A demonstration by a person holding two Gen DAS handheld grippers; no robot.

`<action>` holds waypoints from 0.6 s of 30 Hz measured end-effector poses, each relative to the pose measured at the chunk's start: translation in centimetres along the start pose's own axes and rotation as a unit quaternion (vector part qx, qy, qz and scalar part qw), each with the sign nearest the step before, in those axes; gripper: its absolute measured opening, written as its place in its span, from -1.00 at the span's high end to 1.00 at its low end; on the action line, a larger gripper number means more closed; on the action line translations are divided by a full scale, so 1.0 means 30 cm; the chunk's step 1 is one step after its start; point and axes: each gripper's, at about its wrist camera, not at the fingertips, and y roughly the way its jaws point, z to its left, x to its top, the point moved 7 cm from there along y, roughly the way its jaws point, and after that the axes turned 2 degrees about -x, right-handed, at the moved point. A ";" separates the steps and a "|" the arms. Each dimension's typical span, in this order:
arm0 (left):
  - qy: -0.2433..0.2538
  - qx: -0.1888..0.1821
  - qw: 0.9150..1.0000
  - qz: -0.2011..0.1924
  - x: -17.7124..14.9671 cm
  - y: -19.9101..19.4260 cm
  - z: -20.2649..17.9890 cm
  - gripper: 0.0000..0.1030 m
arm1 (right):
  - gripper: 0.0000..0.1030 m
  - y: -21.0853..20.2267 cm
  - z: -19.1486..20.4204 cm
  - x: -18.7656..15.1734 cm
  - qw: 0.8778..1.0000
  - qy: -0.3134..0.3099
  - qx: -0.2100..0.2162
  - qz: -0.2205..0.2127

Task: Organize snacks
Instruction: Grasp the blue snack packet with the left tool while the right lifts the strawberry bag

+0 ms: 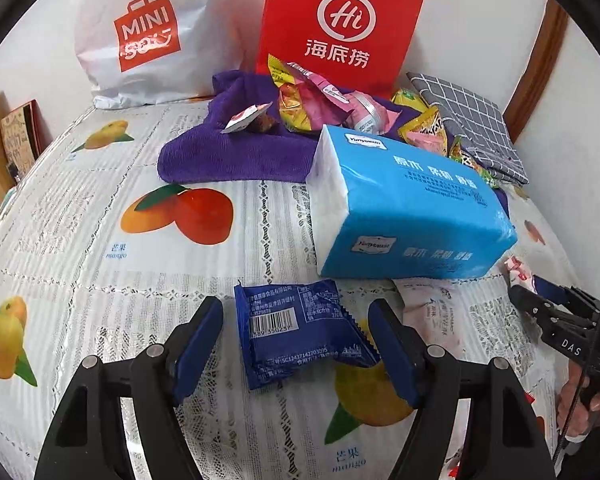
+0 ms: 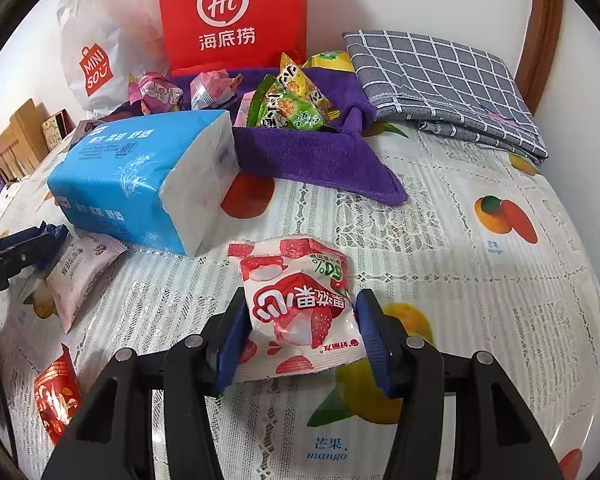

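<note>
- Your left gripper stands wide, its blue pads on either side of a blue snack packet; the right pad meets the packet's crimped right edge, the left pad stands clear of it, and the packet lies flat on the tablecloth.
- Your right gripper is narrow, both blue pads pressing the sides of a red-and-white strawberry snack packet, which bulges between them.
- A pale pink packet lies just beside the blue tissue pack, between your two grippers; a red packet sits at the lower left of the right wrist view.
- Surface: a lace-patterned white tablecloth printed with mangoes.
- Behind: a purple towel carrying a heap of mixed snacks, a red paper bag and a white shopping bag against a white wall, and a folded grey checked cloth to the right.
- Blue packet: long axis runs away from you, tilted slightly leftward at its far end; barcode side up.
- Strawberry packet: printed face up, its lettering upside down to you; its long axis runs away from you, far end past the fingertips.
</note>
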 end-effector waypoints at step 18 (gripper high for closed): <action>0.026 0.033 0.999 0.009 -0.005 0.013 -0.020 -0.44 | -0.03 0.001 0.000 -0.001 1.000 -0.004 -0.004 -0.002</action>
